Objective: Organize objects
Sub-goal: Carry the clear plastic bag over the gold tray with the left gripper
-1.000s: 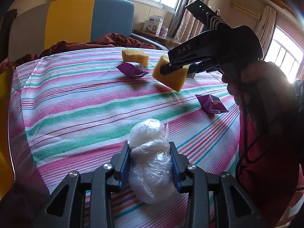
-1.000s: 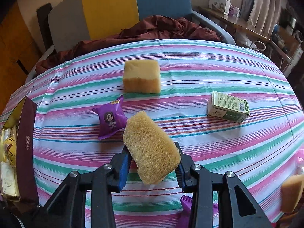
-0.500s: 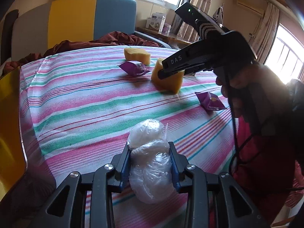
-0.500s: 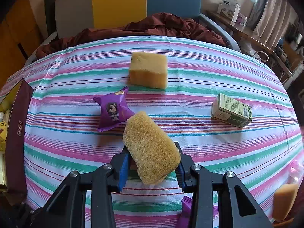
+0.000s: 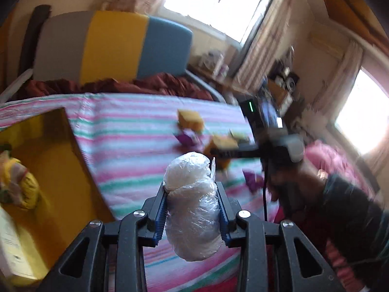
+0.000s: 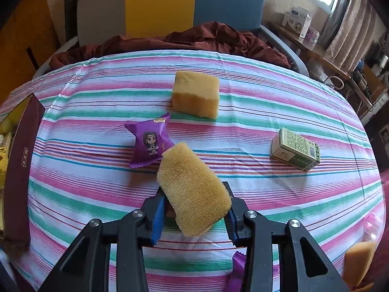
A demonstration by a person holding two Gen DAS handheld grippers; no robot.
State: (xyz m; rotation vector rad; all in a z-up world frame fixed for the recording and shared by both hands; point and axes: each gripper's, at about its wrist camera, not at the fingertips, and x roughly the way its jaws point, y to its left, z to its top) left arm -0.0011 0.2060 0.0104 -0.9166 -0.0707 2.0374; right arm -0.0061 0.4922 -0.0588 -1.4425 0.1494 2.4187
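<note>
My left gripper (image 5: 192, 194) is shut on a white bundle wrapped in clear plastic (image 5: 192, 204), held above the striped cloth (image 5: 136, 146). A yellow open box (image 5: 48, 160) with packets inside lies just to its left. My right gripper (image 6: 194, 209) is shut on a tilted yellow sponge (image 6: 194, 189) over the striped cloth (image 6: 97, 112). Beyond it lie a purple snack packet (image 6: 150, 143), a second yellow sponge (image 6: 195, 97) and a green carton (image 6: 295, 149). The left wrist view is blurred and shows the right gripper (image 5: 233, 152) with its sponge.
A maroon box wall (image 6: 19, 170) runs along the cloth's left edge. Another sponge piece (image 6: 357, 262) and a purple packet (image 6: 237, 272) sit near the front edge. A dark red blanket (image 6: 206, 36) and a grey, yellow and blue chair back (image 6: 170, 7) stand behind.
My left gripper has risen and swung left with the bundle, so the yellow box now fills the left of its view. The right gripper has kept its place with the sponge.
</note>
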